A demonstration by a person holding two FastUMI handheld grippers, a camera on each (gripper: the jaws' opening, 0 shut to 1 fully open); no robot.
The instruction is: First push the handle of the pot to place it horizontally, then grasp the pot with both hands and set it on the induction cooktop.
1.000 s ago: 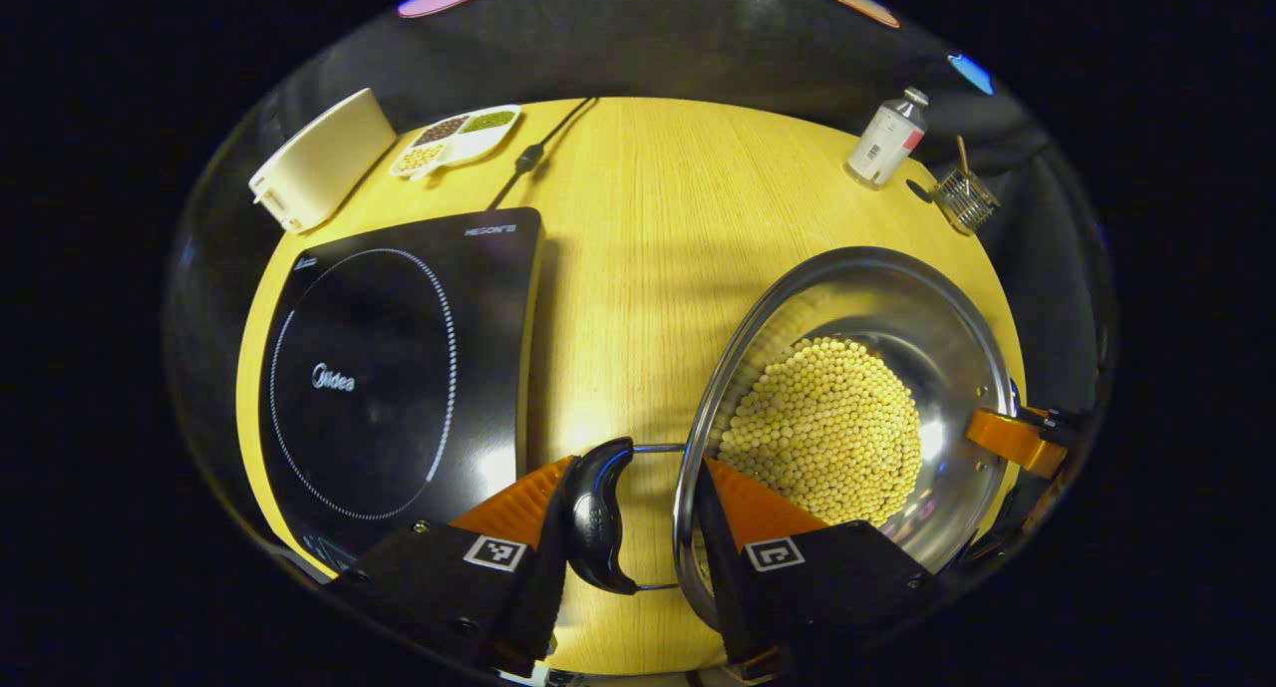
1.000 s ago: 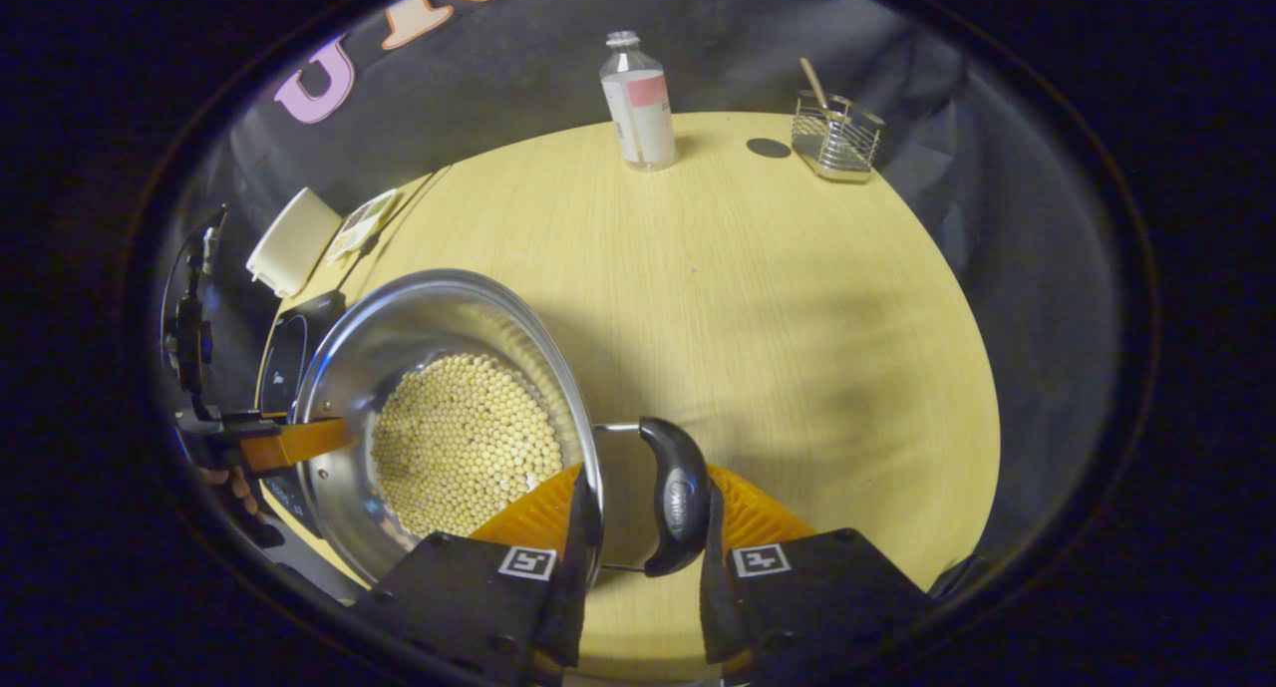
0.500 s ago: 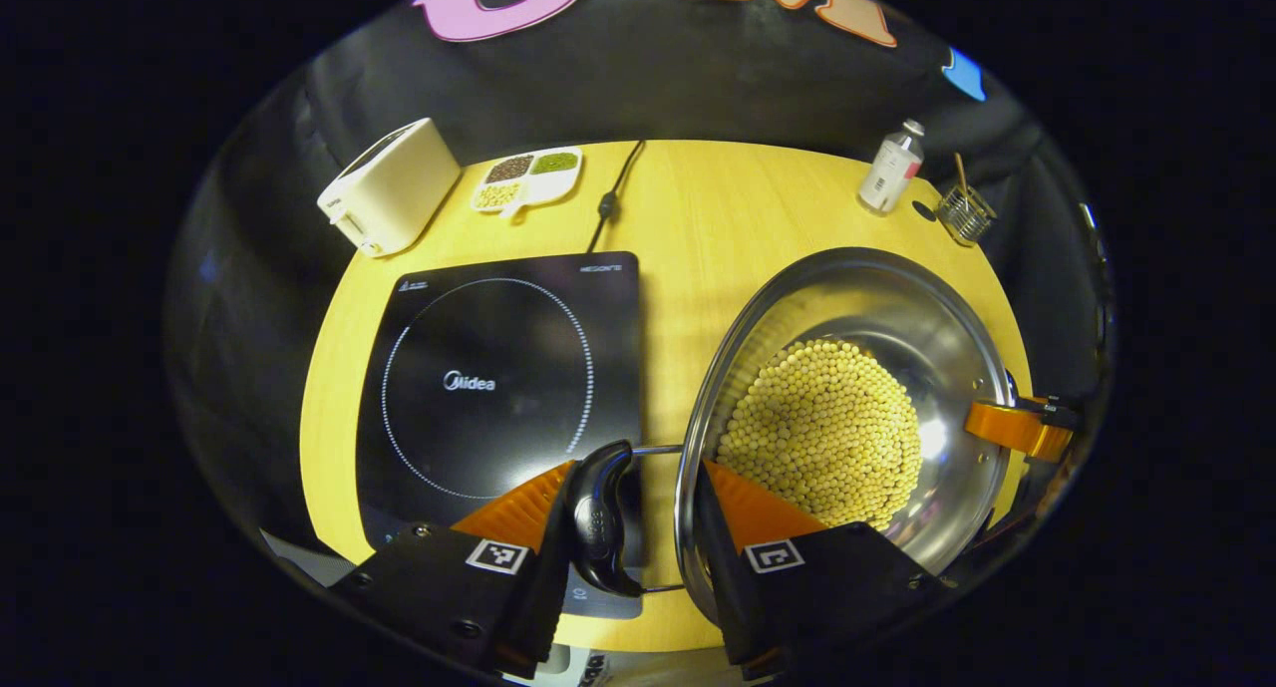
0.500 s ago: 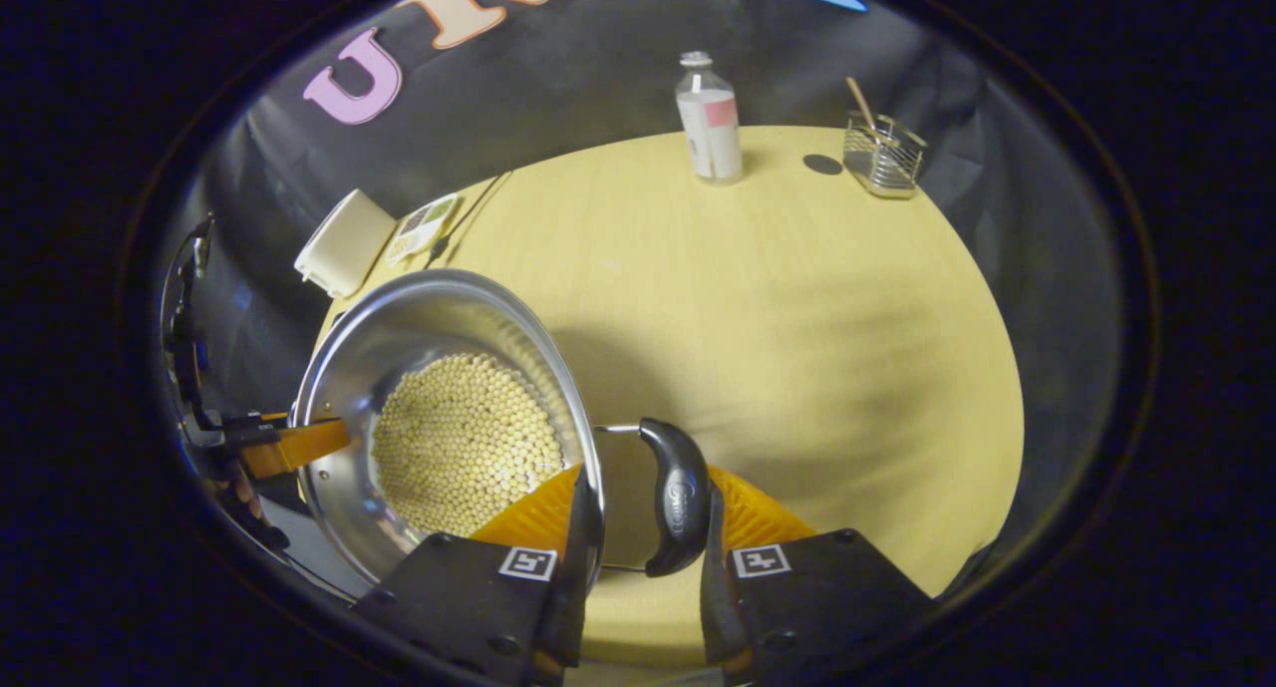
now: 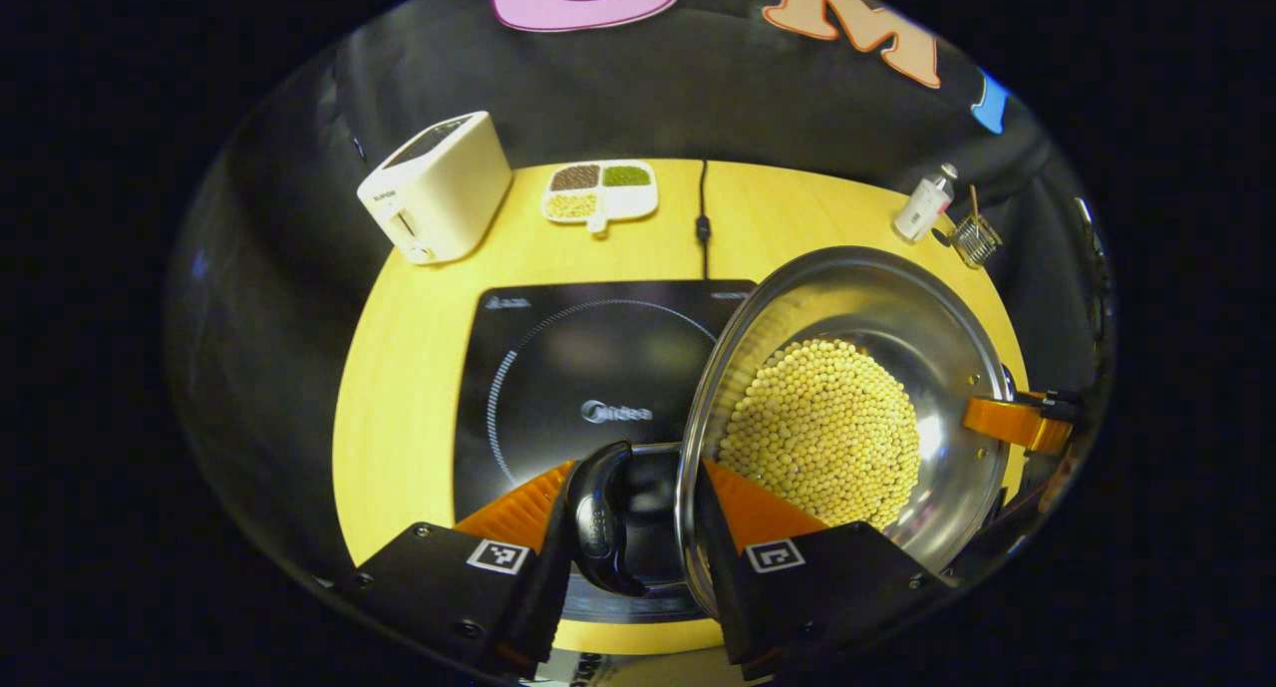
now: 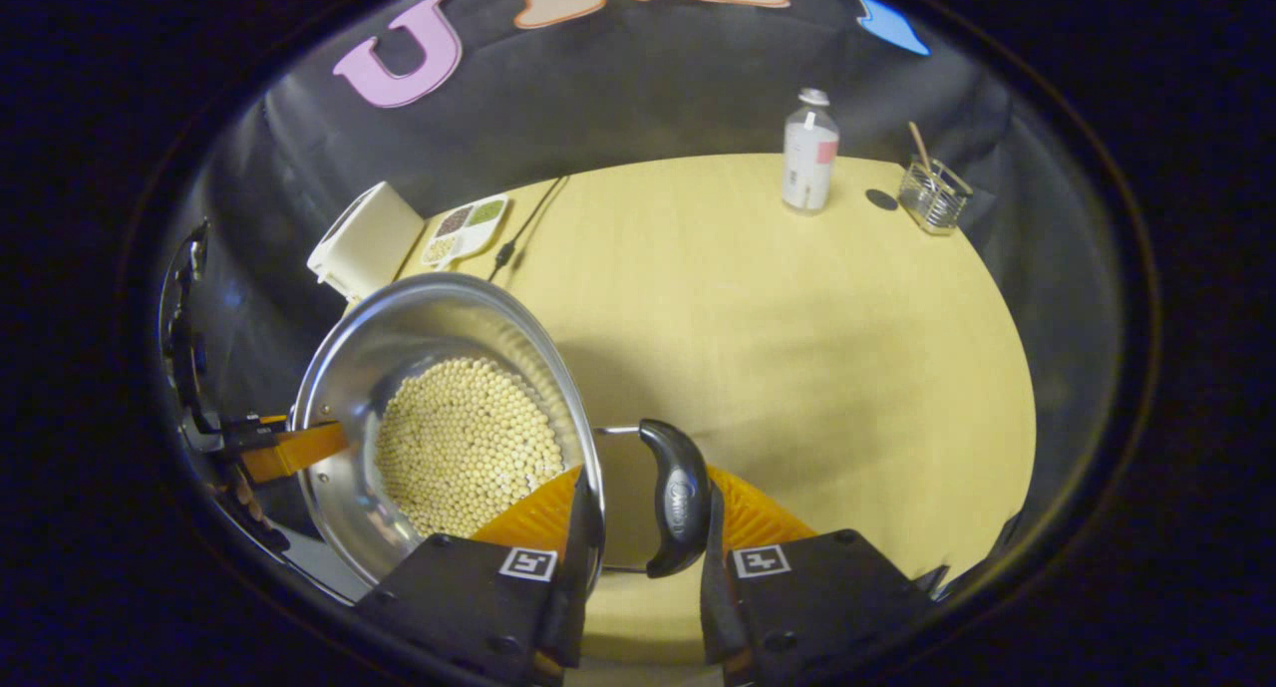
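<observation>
Overhead, both tools clamp pot point(image 5: 847, 368) handles, left tool point(image 5: 638, 527), right tool point(image 6: 638, 527), "Midea" cooktop point(image 5: 578, 358).

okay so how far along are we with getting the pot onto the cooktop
Done: both side handles are gripped, left gripper on one handle, right gripper on the other. In hand: the pot of soybeans partly overlaps the induction cooktop. Left: centring it and setting it down.

Round yellow wood-grain table point(image 6: 797, 298), black cloth wall point(image 6: 638, 99) behind, dim booth w/ soft shadows on tabletop
</observation>
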